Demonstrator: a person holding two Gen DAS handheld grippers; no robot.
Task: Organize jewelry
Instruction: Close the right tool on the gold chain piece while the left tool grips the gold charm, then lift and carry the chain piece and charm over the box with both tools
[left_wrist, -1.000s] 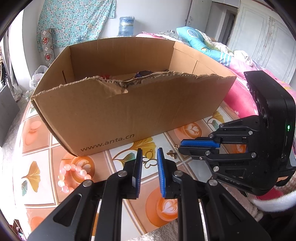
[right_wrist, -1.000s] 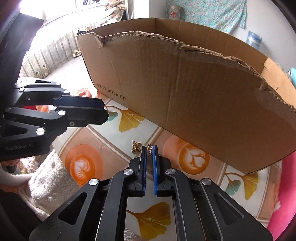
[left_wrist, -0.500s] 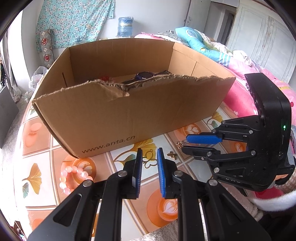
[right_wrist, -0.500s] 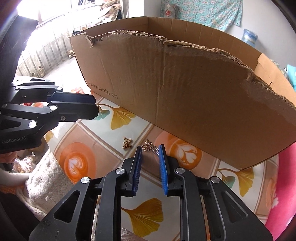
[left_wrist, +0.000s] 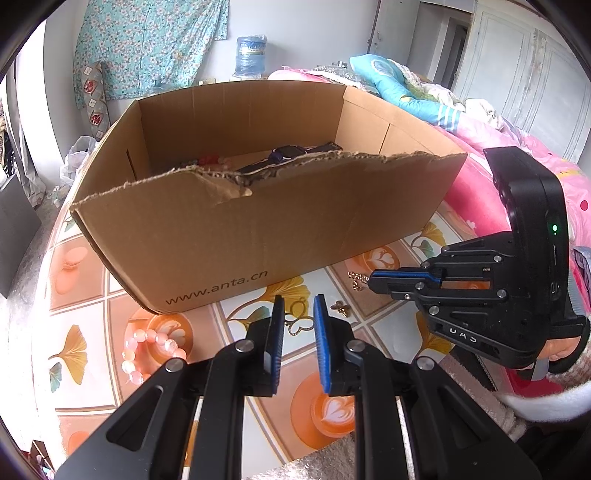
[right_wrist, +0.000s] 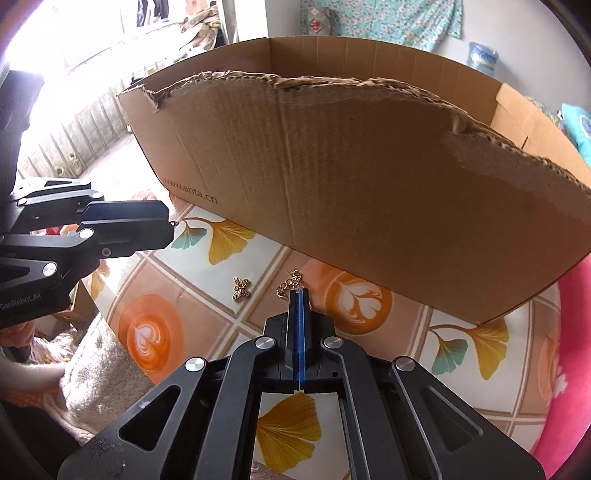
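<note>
My right gripper (right_wrist: 298, 292) is shut on the end of a thin gold chain (right_wrist: 287, 283) that lies on the patterned tablecloth just in front of a cardboard box (right_wrist: 369, 177). From the left wrist view the same gripper (left_wrist: 371, 282) comes in from the right with the chain (left_wrist: 355, 280) at its tip. A small gold butterfly charm (right_wrist: 241, 288) lies loose left of the chain. My left gripper (left_wrist: 298, 306) hovers open over a gold butterfly-outline piece (left_wrist: 295, 325), not touching it. A pink bead bracelet (left_wrist: 147, 350) lies to its left.
The box (left_wrist: 258, 229) has a torn front wall and holds a dark watch (left_wrist: 284, 155) and red beads (left_wrist: 208, 160). Pink bedding (left_wrist: 480, 192) lies at the right. The tablecloth's near edge (left_wrist: 332, 458) is close. A fuzzy white sleeve (left_wrist: 535, 402) follows the right gripper.
My right gripper opened over the gold chain, then shut on its end. The left gripper has not moved.
</note>
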